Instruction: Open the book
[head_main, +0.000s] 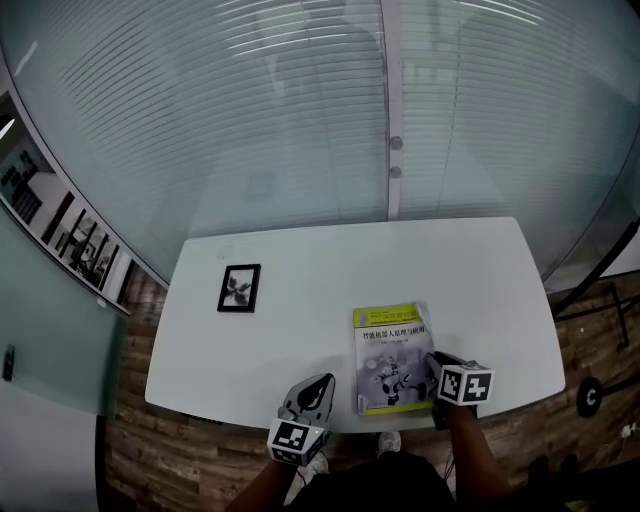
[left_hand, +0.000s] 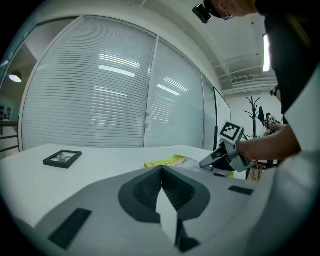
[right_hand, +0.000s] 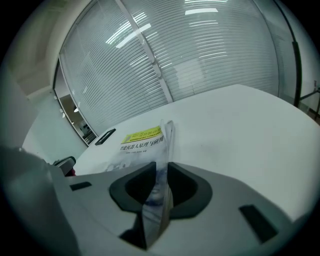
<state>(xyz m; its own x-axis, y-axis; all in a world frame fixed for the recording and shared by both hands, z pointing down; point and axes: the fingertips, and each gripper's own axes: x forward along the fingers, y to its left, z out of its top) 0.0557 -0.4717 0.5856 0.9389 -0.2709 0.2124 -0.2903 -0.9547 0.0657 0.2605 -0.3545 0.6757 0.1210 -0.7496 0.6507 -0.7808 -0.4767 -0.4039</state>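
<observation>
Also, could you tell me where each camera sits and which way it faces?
Head view: on the person's head, looking steeply down at the table, book and picture frame; left gripper, right gripper and forearms show.
Left gripper view: on the left gripper, low, facing across the table to the blinds; closed jaws show.
Right gripper view: on the right gripper, facing along the book; its jaws pinch the cover.
Shared: all show the book.

On the table (head_main: 300, 345), the book (head_main: 392, 350) lay by the front edge; the picture frame (head_main: 239, 288) lay left of the book, farther back.
</observation>
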